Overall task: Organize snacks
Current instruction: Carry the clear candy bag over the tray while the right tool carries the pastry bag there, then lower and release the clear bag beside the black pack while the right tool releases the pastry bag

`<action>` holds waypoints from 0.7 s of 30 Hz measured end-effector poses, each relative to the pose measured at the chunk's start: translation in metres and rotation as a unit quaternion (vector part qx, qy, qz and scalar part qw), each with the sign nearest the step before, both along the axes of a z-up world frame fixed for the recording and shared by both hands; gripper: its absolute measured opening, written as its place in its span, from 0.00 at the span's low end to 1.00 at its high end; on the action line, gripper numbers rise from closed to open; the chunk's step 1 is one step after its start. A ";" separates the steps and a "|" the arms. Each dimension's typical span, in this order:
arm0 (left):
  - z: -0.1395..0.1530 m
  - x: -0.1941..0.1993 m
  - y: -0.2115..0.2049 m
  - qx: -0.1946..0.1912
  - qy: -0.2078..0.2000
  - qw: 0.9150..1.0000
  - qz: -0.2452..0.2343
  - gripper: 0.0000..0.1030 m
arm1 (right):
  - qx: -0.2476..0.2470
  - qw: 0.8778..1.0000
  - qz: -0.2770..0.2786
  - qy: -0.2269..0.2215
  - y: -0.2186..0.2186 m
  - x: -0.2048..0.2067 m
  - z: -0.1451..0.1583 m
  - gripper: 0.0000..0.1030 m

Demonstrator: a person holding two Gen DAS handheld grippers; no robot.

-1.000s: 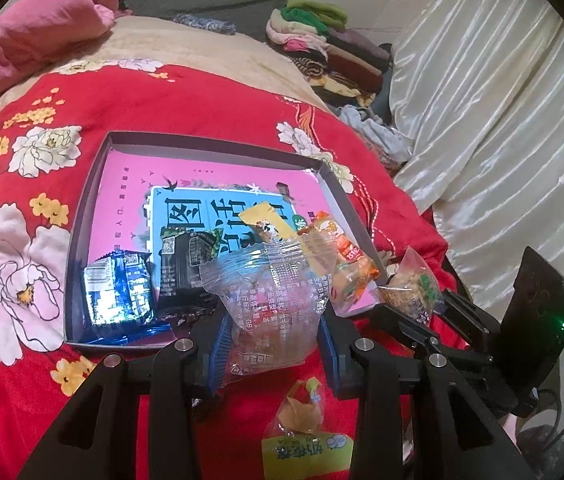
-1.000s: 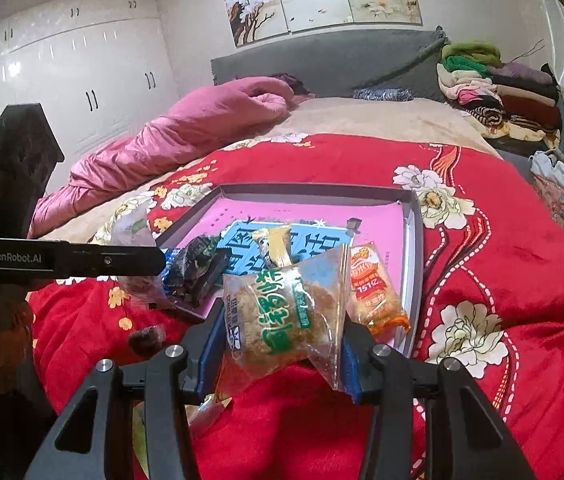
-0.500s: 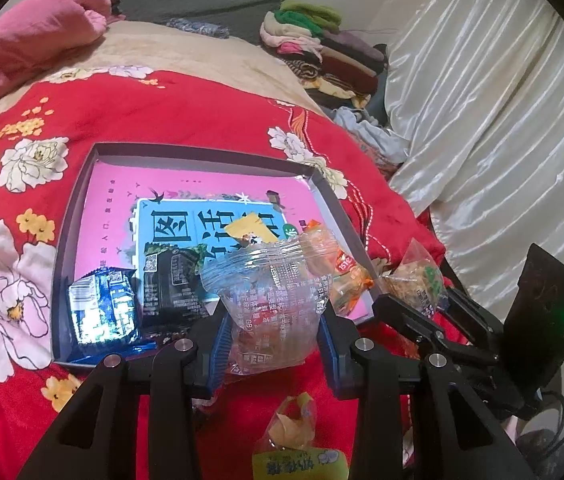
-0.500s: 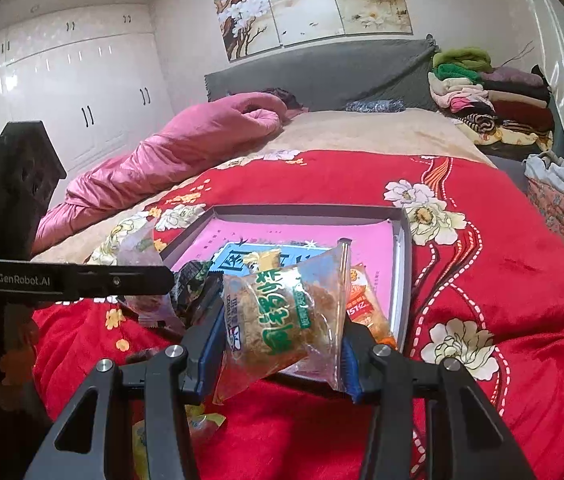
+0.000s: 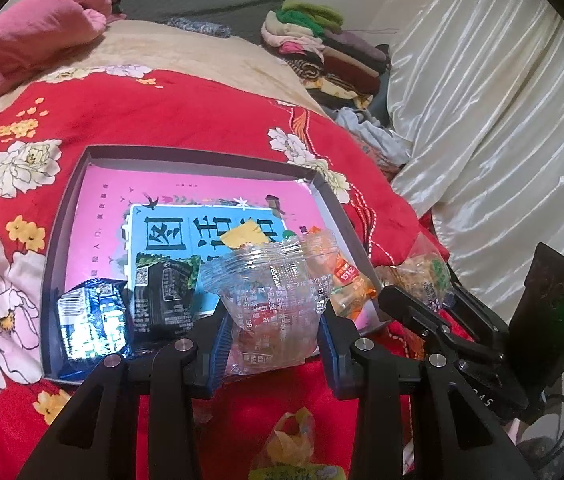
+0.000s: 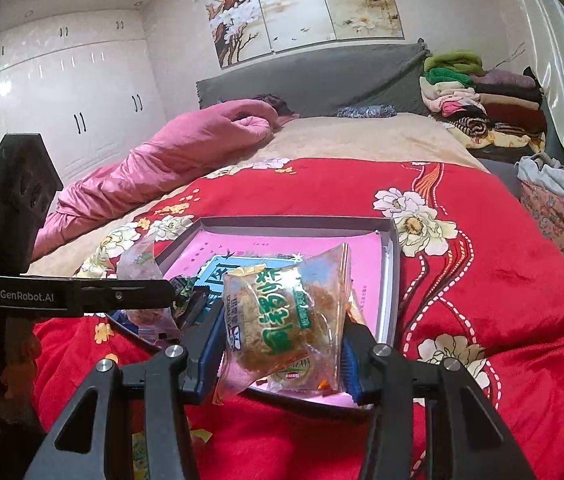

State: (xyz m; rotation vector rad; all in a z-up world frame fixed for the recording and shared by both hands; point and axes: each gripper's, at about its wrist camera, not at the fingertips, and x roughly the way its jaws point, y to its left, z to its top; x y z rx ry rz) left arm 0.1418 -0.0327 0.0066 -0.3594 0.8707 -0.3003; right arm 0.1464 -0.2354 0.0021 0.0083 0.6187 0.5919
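Left wrist view: left gripper [image 5: 272, 330] has its blue-padded fingers [image 5: 220, 344] closed against the sides of a clear crinkled plastic snack packet with small printed text [image 5: 272, 300], held above the near edge of the shallow grey box lid with a pink and blue printed inside [image 5: 64, 216].
Only in this view: a shiny blue foil packet [image 5: 92, 324] in the lid's near left corner, a black and green packet [image 5: 164, 290] just beside it, an orange packet [image 5: 339, 276] by the right wall, a yellow wrapped sweet [image 5: 291, 442] on the red flowered blanket [image 5: 186, 116] below the fingers.
Right wrist view: right gripper [image 6: 282, 354] has its fingers [image 6: 210, 346] pressed on a clear bag with green lettering and a brown floss cake inside [image 6: 282, 320], above the lid's [image 6: 389, 280] near right part.
Only in this view: white wardrobe doors [image 6: 66, 108], a blossom painting [image 6: 301, 4], a pink quilt [image 6: 170, 160].
Both views: each shows the other gripper from the side, and a stack of folded clothes [image 5: 321, 52] at the bed's far corner.
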 end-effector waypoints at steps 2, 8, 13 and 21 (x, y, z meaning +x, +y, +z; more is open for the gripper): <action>-0.001 0.001 -0.002 0.004 0.001 1.000 0.000 0.38 | -0.002 1.000 -0.001 -0.002 0.001 0.001 0.000 0.48; -0.006 0.005 0.000 0.004 0.008 1.000 0.003 0.38 | -0.005 1.000 -0.002 -0.003 0.004 0.005 0.000 0.48; -0.007 0.007 0.002 0.006 0.008 1.000 0.006 0.38 | -0.007 1.000 0.000 -0.007 0.008 0.007 0.001 0.48; -0.011 0.012 0.004 0.009 0.012 1.000 0.009 0.38 | -0.004 1.000 -0.001 -0.010 0.008 0.011 0.002 0.48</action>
